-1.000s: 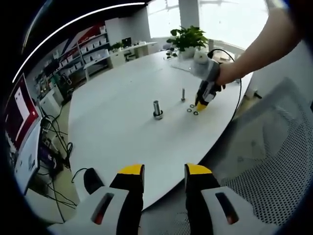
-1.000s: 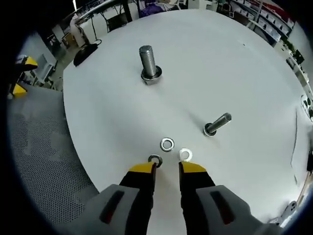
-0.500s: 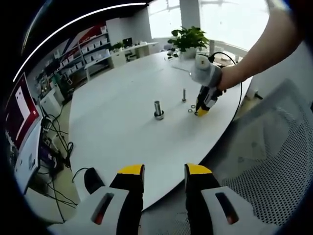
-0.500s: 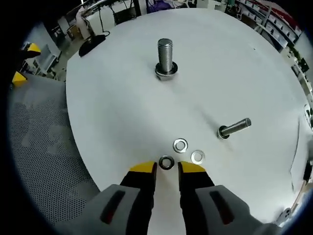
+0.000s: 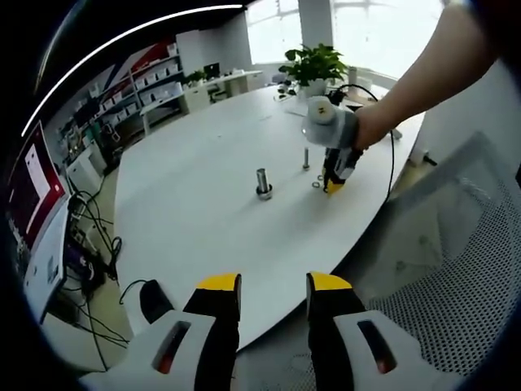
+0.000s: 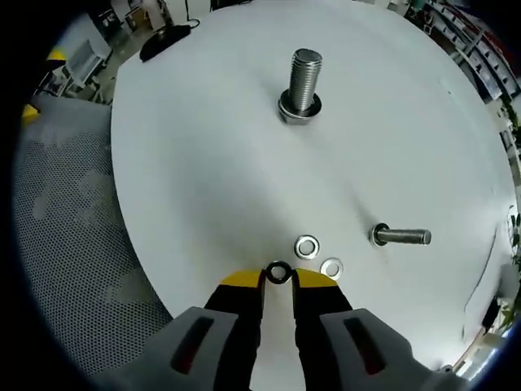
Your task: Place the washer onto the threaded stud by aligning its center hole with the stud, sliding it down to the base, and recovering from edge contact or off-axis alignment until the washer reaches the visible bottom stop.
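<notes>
The large threaded stud (image 6: 299,81) stands upright on the white table (image 6: 203,163) with a collar at its base. A smaller bolt (image 6: 400,237) stands to its right. One washer (image 6: 278,273) lies near the table edge, between the yellow tips of my right gripper (image 6: 278,279), whose jaws have closed in against its two sides. Two more washers (image 6: 306,246) (image 6: 331,267) lie just beyond. In the left gripper view the right gripper (image 5: 333,184) points down at the table beside the stud (image 5: 263,181). My left gripper (image 5: 273,285) hangs open off the table's near edge, holding nothing.
A grey mesh chair (image 6: 65,228) (image 5: 440,269) sits against the table edge by both grippers. A potted plant (image 5: 313,61) stands at the table's far end. Cables (image 5: 98,244) lie on the floor at left, and shelves line the wall.
My right gripper has shifted sideways onto the nearest washer, and its jaws have narrowed around it. The left gripper has stayed still and open.
</notes>
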The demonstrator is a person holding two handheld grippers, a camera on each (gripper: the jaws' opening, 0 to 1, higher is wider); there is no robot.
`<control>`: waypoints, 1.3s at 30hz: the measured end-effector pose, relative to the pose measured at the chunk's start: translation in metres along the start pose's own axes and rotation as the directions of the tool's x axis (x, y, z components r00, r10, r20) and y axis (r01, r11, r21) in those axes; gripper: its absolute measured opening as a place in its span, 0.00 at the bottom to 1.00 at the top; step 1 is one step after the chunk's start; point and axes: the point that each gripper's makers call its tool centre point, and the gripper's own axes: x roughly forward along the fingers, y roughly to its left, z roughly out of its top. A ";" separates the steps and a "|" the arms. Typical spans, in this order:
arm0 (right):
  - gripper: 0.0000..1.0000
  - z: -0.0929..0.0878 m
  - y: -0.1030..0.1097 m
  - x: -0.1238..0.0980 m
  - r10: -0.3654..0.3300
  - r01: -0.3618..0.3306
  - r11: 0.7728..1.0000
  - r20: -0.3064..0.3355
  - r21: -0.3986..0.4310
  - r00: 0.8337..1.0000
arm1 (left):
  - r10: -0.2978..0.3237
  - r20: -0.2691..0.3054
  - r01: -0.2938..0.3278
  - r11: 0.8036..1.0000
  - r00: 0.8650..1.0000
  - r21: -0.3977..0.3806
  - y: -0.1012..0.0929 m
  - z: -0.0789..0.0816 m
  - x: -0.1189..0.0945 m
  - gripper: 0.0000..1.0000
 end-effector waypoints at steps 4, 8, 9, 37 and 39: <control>0.16 0.000 0.000 0.001 -0.014 0.013 1.000 -0.033 -0.009 0.999 | -0.006 -0.014 0.006 1.000 1.000 0.005 -0.001 -0.003 0.001 0.30; 0.16 0.001 0.000 0.003 -0.042 0.039 0.997 -0.048 -0.059 0.998 | -0.005 -0.011 0.005 1.000 1.000 0.004 -0.001 -0.002 0.001 0.30; 0.16 0.001 0.001 0.003 -0.047 0.044 0.997 -0.047 -0.071 0.998 | -0.005 -0.013 0.005 1.000 1.000 0.004 -0.001 -0.002 0.001 0.30; 0.14 -0.007 -0.003 -0.010 -0.077 0.043 0.987 0.224 0.155 0.971 | -0.001 -0.012 0.001 1.000 1.000 -0.002 0.000 -0.003 0.001 0.30; 0.14 -0.008 -0.008 -0.014 -0.084 0.044 0.985 0.236 0.169 0.968 | 0.000 -0.010 0.000 1.000 1.000 -0.002 0.000 -0.002 0.001 0.30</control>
